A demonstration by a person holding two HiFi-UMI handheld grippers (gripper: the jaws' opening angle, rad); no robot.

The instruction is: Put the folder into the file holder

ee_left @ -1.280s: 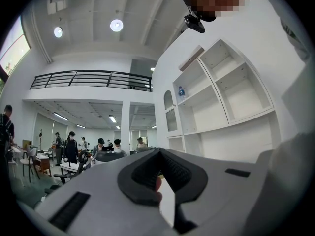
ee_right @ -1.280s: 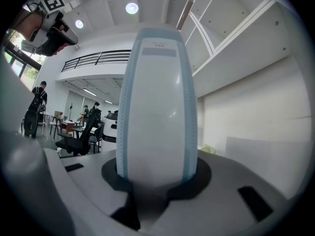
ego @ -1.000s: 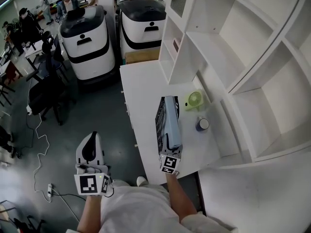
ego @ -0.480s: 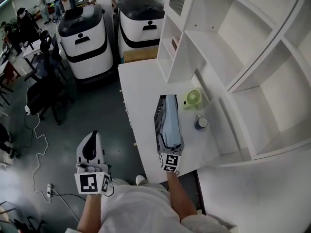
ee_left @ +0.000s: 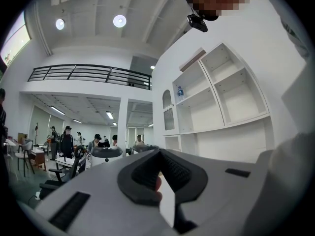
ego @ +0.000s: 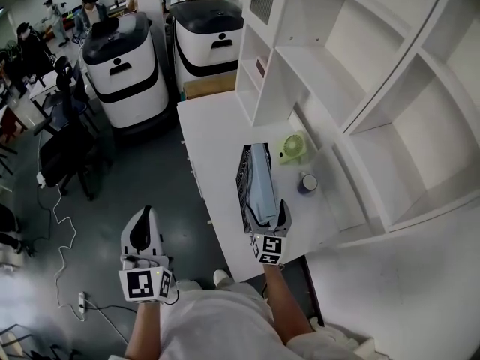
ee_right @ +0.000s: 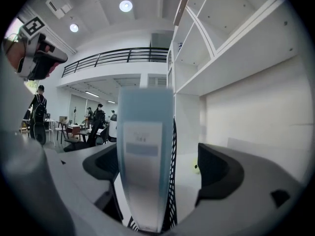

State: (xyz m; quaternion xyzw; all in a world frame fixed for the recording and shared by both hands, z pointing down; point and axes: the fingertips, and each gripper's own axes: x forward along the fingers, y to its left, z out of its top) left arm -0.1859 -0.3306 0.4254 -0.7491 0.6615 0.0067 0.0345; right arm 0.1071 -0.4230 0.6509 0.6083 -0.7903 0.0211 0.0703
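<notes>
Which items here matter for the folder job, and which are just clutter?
In the job: folder, standing in the file holder; right gripper, jaws have just been opening, folder between them, not gripped.
Lying about: green fan, cup, shelf unit, left gripper held aside, shut.

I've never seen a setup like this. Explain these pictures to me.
There is no robot here: a person holds a two-jaw tool in each hand. The head view comes from a camera on the person's head, looking down on a white desk beside white shelves. The other two pictures come from cameras riding on each tool, looking along its jaws. On the desk stand a black mesh file holder with a light blue folder upright in it, a small green fan and a small round cup. The right tool has just been opening its jaws; they stand apart on either side of the folder without pressing it. The left tool is held beside the desk, jaws shut, holding nothing.
</notes>
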